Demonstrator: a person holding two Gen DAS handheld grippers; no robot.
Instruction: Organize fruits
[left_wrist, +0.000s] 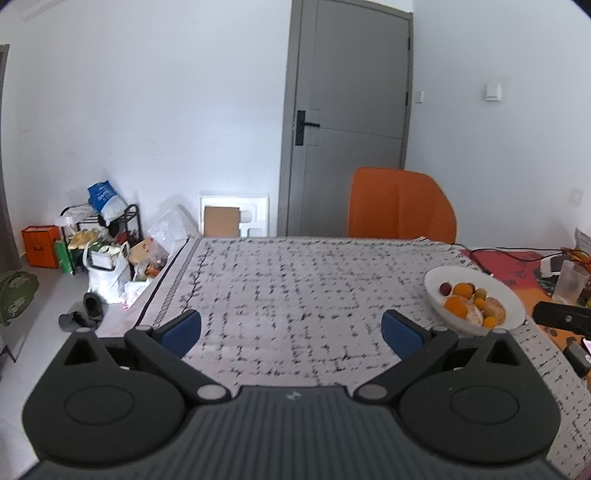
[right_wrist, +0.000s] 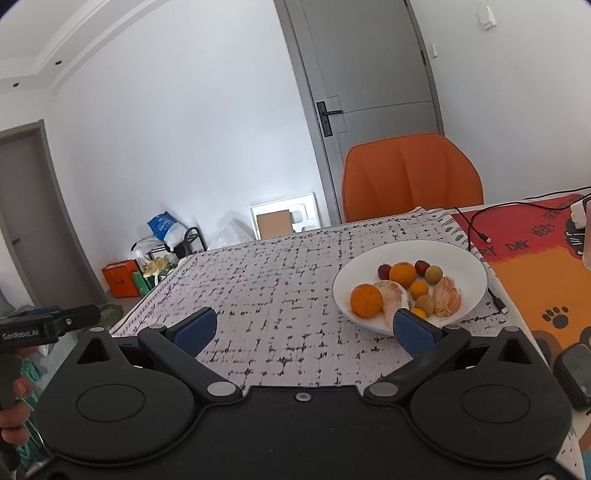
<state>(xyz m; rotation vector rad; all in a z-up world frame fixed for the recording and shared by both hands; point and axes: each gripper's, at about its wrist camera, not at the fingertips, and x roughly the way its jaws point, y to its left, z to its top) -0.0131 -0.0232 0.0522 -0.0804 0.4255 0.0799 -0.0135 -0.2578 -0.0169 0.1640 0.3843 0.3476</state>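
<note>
A white bowl (right_wrist: 469, 266) stands on the patterned tablecloth (right_wrist: 288, 280). It holds two oranges (right_wrist: 365, 301), peeled citrus pieces (right_wrist: 447, 295), small red fruits (right_wrist: 384, 271) and small brownish round fruits (right_wrist: 433, 274). The bowl also shows in the left wrist view (left_wrist: 443, 275), at the right. My right gripper (right_wrist: 304, 328) is open and empty, just in front of the bowl's near rim. My left gripper (left_wrist: 291, 328) is open and empty over the cloth, left of the bowl.
An orange chair (right_wrist: 410, 177) stands at the table's far side before a grey door (right_wrist: 369, 66). A red and orange mat (right_wrist: 535, 258) with black cables (right_wrist: 476, 229) lies right of the bowl. Bags, a rack and boxes (left_wrist: 99, 243) sit on the floor at left.
</note>
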